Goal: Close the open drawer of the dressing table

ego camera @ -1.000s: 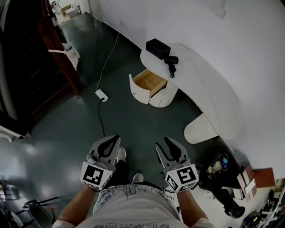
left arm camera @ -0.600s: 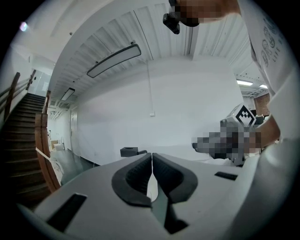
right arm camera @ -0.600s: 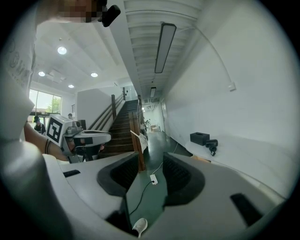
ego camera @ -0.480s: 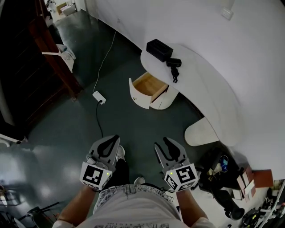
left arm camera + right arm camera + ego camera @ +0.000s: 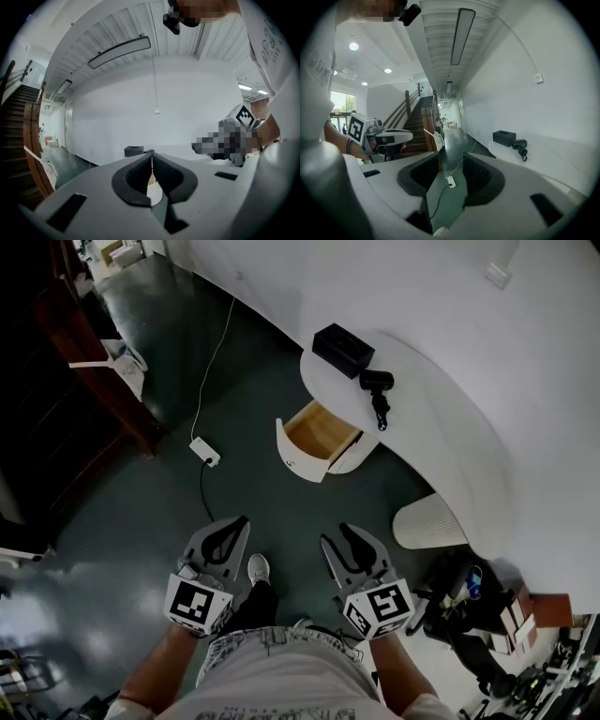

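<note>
The person is stepping forward, so the open drawer [image 5: 319, 430] of the dressing table [image 5: 422, 418] is drawing slightly nearer, at twelve o'clock but still well apart from both tools. The left gripper [image 5: 234, 524] is carrying its jaws pressed together on nothing. The right gripper [image 5: 336, 540] is holding its jaws parted and empty.

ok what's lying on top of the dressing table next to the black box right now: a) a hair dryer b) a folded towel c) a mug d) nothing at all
a: a black hair dryer lies on the white top of the dressing table, right beside the black box and above the open drawer.
</note>
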A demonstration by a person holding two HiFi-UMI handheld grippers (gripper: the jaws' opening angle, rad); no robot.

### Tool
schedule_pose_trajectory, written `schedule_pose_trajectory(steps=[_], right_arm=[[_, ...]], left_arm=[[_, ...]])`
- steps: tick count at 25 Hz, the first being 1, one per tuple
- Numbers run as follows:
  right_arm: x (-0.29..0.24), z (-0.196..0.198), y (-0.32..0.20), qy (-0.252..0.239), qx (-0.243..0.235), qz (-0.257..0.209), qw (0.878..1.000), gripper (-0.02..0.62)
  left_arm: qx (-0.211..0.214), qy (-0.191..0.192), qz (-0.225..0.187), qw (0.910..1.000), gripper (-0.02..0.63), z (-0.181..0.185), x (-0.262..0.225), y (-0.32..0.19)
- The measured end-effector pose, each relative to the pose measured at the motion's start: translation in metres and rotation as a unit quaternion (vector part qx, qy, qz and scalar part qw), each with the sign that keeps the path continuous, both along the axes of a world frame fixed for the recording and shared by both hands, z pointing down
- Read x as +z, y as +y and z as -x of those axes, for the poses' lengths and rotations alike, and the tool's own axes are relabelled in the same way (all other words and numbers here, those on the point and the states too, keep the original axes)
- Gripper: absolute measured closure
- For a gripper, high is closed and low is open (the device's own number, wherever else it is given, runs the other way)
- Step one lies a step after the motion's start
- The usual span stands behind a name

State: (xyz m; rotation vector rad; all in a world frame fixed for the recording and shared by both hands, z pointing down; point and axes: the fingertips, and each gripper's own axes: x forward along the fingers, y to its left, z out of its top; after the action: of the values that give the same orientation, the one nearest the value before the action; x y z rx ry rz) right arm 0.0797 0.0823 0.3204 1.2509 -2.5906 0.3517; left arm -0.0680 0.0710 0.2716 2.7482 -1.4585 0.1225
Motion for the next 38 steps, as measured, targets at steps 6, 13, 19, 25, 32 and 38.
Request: schedule_pose_trajectory(steps=[6,13,19,25,32,38], right_arm=[[0.003,0.030,-0.046,0.009,0.018,0.009,1.000,0.427],[0.012,0.055,-0.092,0.019,0.040,0.021,0.999,0.430],[0.025,0.073,-0.122,0.017,0.049,0.034,0.998,0.433],[0.047,0.085,-0.147,0.012,0.051,0.059,0.997,0.436],[0.097,0.093,-0.178,0.003,0.048,0.105,0.993,0.443],[0.149,0.090,-0.211,-0.018,0.064,0.154,0.986,0.443]], left_arm=[[0.014,0.004,0.013,0.9998,0.581,0.030,0.006,-0.048],[0.032,0.006,0.021,0.9992,0.581,0.058,0.015,-0.096],[0.040,0.006,0.025,0.9989,0.581,0.074,0.022,-0.124],[0.039,0.008,0.040,0.9984,0.581,0.083,0.039,-0.146],[0.028,0.000,0.069,0.9972,0.581,0.085,0.072,-0.173],[0.022,-0.007,0.097,0.9950,0.581,0.078,0.107,-0.196]])
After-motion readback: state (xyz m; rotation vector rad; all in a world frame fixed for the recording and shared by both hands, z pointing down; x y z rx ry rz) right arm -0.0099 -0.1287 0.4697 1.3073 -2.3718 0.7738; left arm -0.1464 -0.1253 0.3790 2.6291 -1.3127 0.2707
